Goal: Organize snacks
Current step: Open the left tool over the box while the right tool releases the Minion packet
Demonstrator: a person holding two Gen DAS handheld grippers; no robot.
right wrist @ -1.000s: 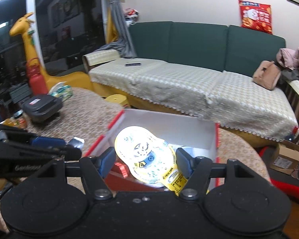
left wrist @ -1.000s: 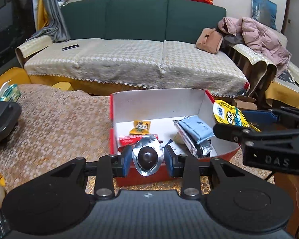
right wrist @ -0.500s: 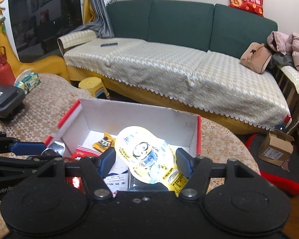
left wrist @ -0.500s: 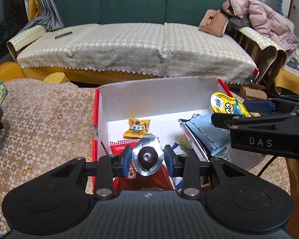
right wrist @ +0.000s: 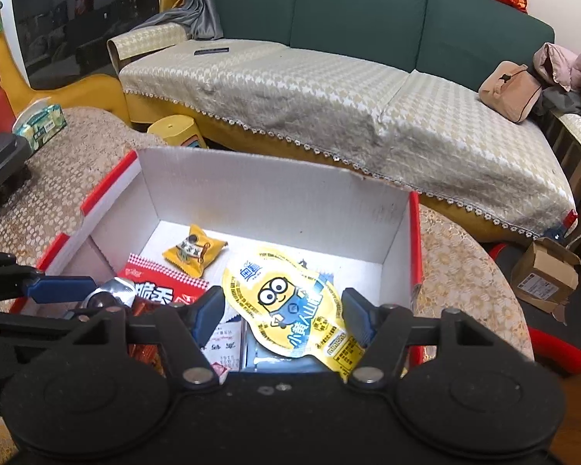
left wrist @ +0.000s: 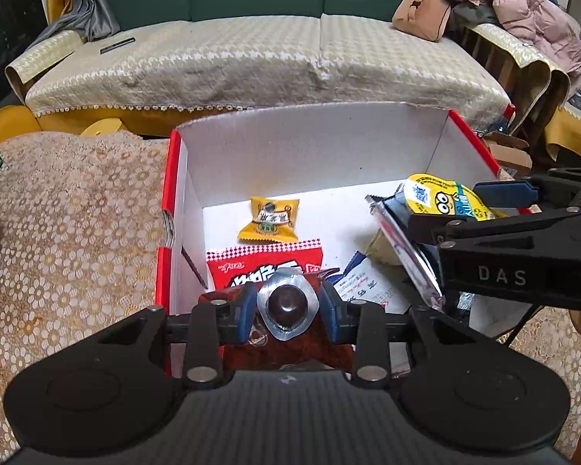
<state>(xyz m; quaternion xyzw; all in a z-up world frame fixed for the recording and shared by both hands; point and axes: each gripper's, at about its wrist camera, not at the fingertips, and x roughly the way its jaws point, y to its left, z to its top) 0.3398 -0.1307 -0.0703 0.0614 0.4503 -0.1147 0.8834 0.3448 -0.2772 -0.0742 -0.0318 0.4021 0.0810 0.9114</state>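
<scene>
The left gripper [left wrist: 287, 307] clamps a foil cup [left wrist: 286, 305] with a dark dome facing the camera, over the red-edged box [left wrist: 290, 143]. On the box floor lie a red packet [left wrist: 263, 267] with bold white characters, its long axis across the box, and a small orange candy [left wrist: 269, 220]. The right gripper [right wrist: 286, 316], marked "DAS", grips a yellow Minion pouch [right wrist: 290, 302]; its print runs diagonally, long axis tilted down-right.
</scene>
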